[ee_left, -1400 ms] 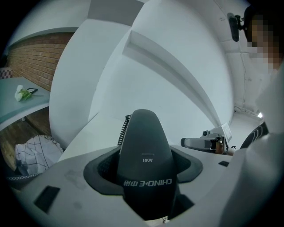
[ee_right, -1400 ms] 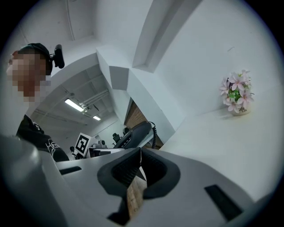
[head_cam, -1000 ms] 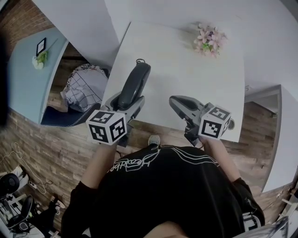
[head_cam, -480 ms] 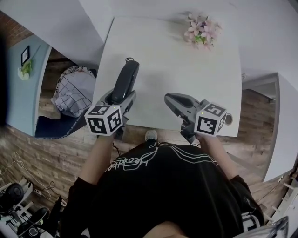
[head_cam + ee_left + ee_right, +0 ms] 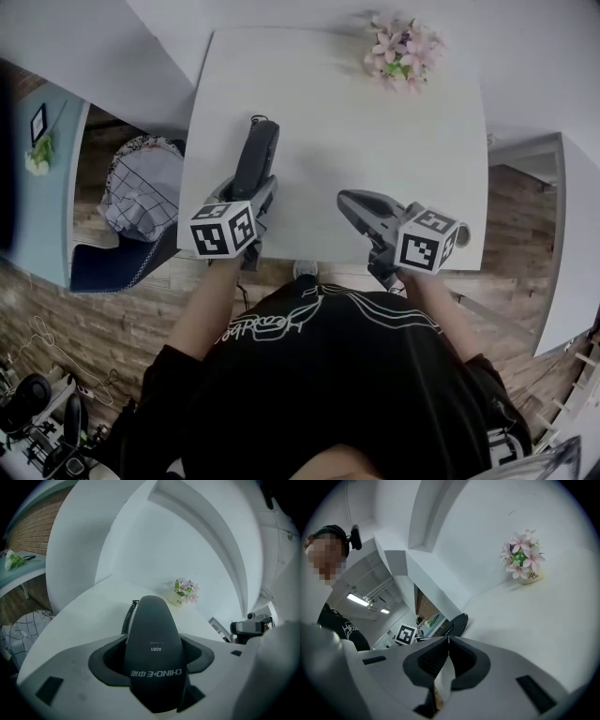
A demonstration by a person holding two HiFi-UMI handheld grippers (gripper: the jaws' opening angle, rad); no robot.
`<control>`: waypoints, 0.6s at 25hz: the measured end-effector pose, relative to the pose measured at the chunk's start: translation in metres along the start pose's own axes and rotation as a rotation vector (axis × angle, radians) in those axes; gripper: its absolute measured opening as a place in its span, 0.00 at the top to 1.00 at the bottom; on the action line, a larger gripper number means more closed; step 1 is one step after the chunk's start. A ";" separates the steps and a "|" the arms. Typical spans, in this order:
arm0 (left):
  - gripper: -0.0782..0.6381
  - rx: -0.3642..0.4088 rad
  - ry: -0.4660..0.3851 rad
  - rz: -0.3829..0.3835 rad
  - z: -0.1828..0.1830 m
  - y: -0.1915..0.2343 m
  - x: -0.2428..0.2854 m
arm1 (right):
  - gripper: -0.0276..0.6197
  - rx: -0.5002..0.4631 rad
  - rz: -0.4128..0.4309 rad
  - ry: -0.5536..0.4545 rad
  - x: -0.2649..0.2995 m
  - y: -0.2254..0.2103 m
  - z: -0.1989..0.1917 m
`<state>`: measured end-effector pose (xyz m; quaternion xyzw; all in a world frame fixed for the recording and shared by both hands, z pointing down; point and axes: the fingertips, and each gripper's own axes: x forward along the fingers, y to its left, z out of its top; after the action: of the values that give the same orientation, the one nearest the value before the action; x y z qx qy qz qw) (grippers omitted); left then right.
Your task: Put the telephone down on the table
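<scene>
telephone [image 5: 152, 634]: handset gripped mid-body in left gripper [image 5: 251, 192]'s wide-set jaws, over the surface [image 5: 375, 131]'s left part | right gripper [image 5: 354, 202]: jaws together, empty | handling: likely light, stiff, smooth plastic, may slip; mid-body hold suits

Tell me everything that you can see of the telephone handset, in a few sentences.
The telephone handset is dark grey, smooth, plastic-looking, long and rounded, with pale print on its back. A coiled cord leaves its far end. The left tongs clamp its near end; it points away from the person, over the left part of the white table. Whether it touches the table cannot be told.
</scene>
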<state>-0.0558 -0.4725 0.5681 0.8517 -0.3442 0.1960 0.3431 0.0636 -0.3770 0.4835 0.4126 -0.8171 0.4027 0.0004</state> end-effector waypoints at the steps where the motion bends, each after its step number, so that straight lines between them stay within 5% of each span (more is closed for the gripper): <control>1: 0.49 0.000 0.002 0.005 -0.001 0.001 0.003 | 0.90 0.006 -0.003 -0.001 0.000 -0.002 0.000; 15: 0.49 0.200 0.061 0.170 -0.004 0.005 0.033 | 0.90 0.046 -0.017 -0.027 0.000 -0.016 0.003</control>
<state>-0.0377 -0.4871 0.5921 0.8432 -0.3830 0.2836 0.2488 0.0755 -0.3848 0.4922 0.4249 -0.8039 0.4159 -0.0165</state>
